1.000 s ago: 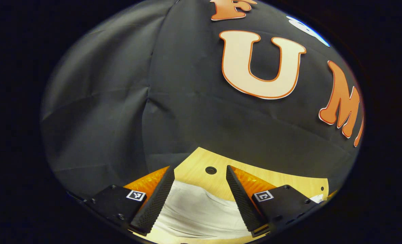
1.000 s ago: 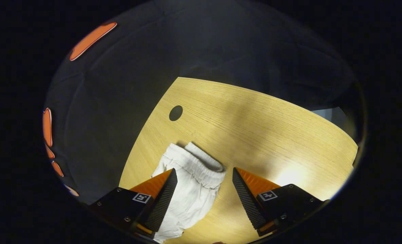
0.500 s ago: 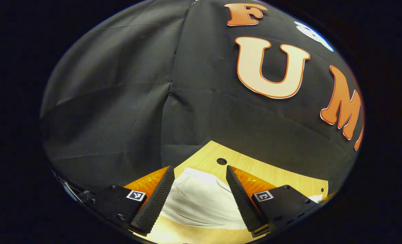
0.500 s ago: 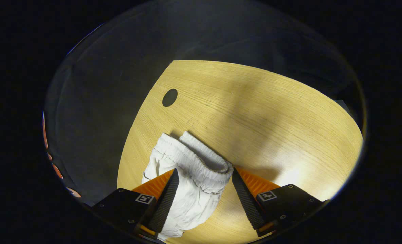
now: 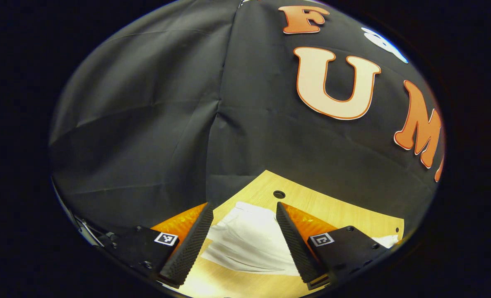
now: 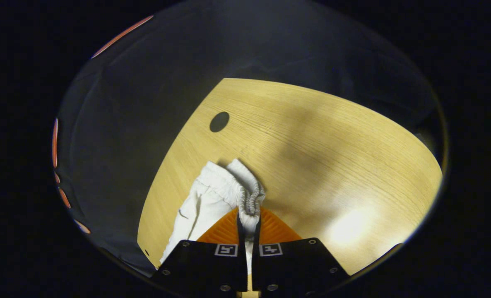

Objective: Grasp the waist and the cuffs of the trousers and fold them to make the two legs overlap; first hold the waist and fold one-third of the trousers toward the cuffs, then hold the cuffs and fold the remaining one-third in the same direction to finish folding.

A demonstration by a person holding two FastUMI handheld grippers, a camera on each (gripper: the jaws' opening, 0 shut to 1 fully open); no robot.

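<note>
White trousers on the wooden tabletop, one end pinched.
The tabletop (image 6: pixel 311 136) has a round hole (image 6: pixel 219 121) near the trousers (image 6: pixel 206 198). The right hand-held gripper (image 6: pixel 249 215) is closed on the elastic waist (image 6: pixel 251 194). The left hand-held gripper (image 5: pixel 243 225) stands wide above white cloth, not touching it.

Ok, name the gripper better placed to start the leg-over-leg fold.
Right. The right gripper is already shut on the waist of the trousers. The left gripper hangs open over cloth, gripping nothing.
</note>
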